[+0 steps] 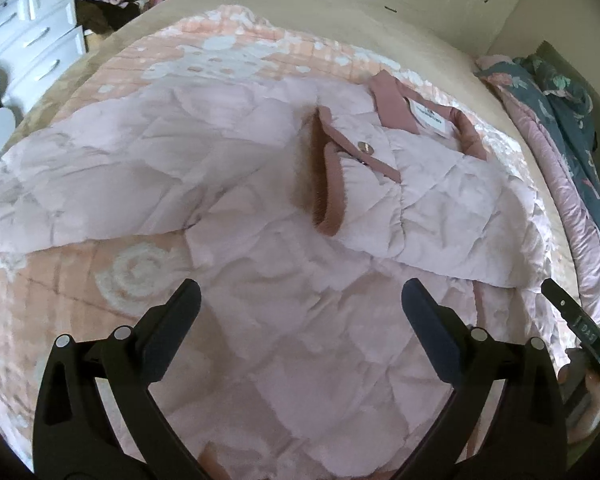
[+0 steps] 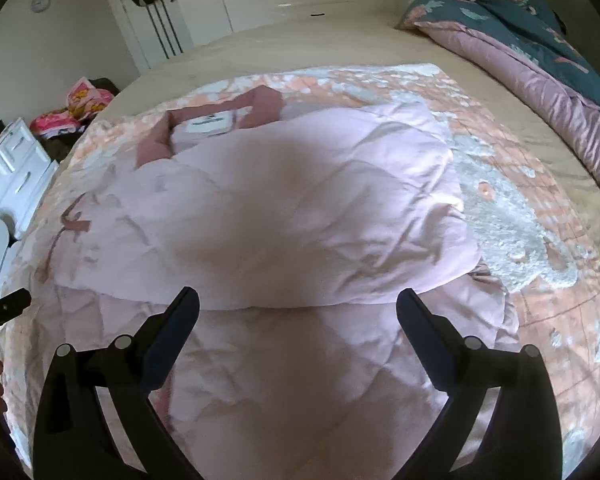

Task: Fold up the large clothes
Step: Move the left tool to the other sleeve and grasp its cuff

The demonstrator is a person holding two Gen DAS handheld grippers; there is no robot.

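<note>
jacket [image 1: 260, 184] lying spread mid-bed on the peach blanket [image 1: 60, 300], collar toward the far edge, sleeves folded in | left gripper [image 1: 300, 296] and right gripper [image 2: 298, 300] hovering over the near hem, jaws released, likely readying a lengthwise fold

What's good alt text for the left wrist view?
A pale pink quilted coat lies spread on a peach floral blanket, its dusty-rose collar toward the far side. The open left gripper hovers over the coat's near part, gripping nothing. White drawers stand at far left, a teal floral duvet at right.
</note>
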